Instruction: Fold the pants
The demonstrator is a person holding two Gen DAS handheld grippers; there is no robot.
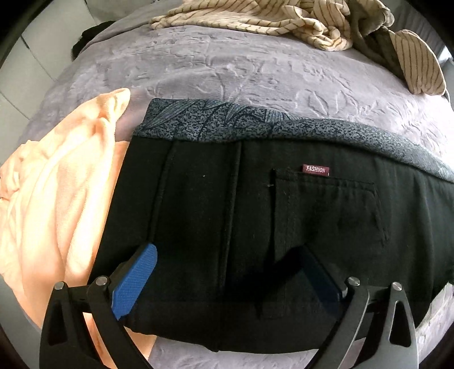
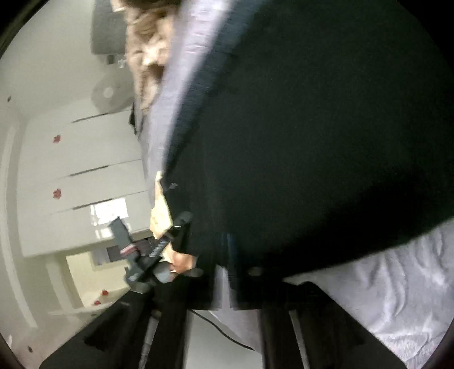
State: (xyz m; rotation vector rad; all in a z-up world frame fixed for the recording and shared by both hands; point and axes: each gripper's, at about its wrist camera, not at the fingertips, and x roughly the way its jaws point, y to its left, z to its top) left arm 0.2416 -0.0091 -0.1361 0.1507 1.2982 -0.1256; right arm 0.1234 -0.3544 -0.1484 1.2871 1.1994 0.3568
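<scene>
Your left gripper [image 1: 224, 272] pointed down over the folded black cloth pants [image 1: 255, 204], and its two blue-padded fingers [image 1: 133, 281] stood wide apart with nothing pinched between them. The finger on the other side sat in dark shadow, so its blue pad was hard to see. The pants lay flat on the soft lilac bed blanket with a pressed leaf pattern [image 1: 227, 73], back pocket up, with a small dark red tag reading FASHION [image 1: 315, 169] above the pocket. A grey speckled patterned cloth [image 1: 227, 125] peeked out from under the far edge of the pants; you could not tell what it was. A crumpled peach knit garment [image 1: 56, 181] lay just beside the pants, and its lower part was cut off by the edge of the left wrist view. A heap of cream striped fabric [image 1: 283, 20] sat at the far end of the bed, partly cut off at the top. Your right wrist view was tilted and blurry. The pants [image 2: 312, 127] filled most of it as a big dark shape. Your right gripper [image 2: 227, 272] had its jaws closed, but the tips were lost in the dark cloth, so you could not tell if they pinched the pants. The white wardrobe doors with small red marks [image 2: 85, 170] showed behind.
</scene>
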